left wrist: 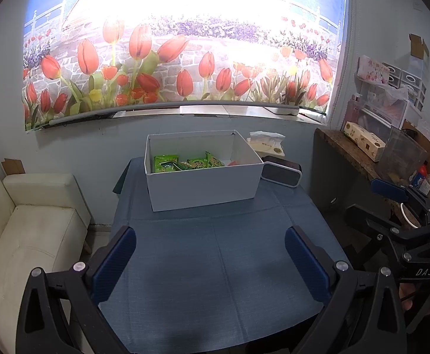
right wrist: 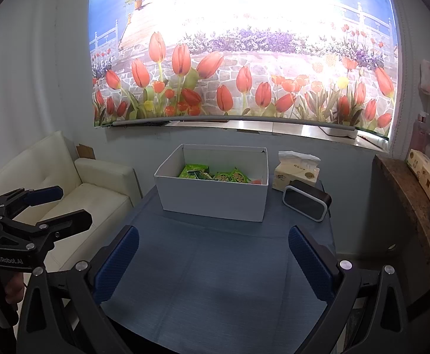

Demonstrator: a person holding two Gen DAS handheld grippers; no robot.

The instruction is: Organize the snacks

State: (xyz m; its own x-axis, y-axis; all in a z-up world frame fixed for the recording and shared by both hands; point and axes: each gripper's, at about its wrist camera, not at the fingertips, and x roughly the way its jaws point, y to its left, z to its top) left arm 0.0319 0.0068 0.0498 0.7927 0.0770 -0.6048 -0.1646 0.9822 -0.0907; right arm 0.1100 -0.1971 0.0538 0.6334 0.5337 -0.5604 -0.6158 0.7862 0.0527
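Left wrist view: the left gripper (left wrist: 210, 265) hovers spread wide and empty above the blue tablecloth (left wrist: 215, 265), its ribbed blue pads (left wrist: 113, 262) facing each other. Green snack packets (left wrist: 185, 163) lie inside the white cardboard box (left wrist: 203, 188) at the table's far end, with something red beside them. No loose snack shows on the cloth, so the sorting looks finished or nearly so; any further reach should go over the box's thin rim, not against it.

Right wrist view: the right gripper (right wrist: 213, 262) is likewise spread and holds nothing. The glossy, crinkled packets (right wrist: 215, 175) sit low in the matte, straight-walled box (right wrist: 215, 200). A soft tissue pack (right wrist: 296, 174) and a rounded dark speaker (right wrist: 306, 203) stand just beside it.
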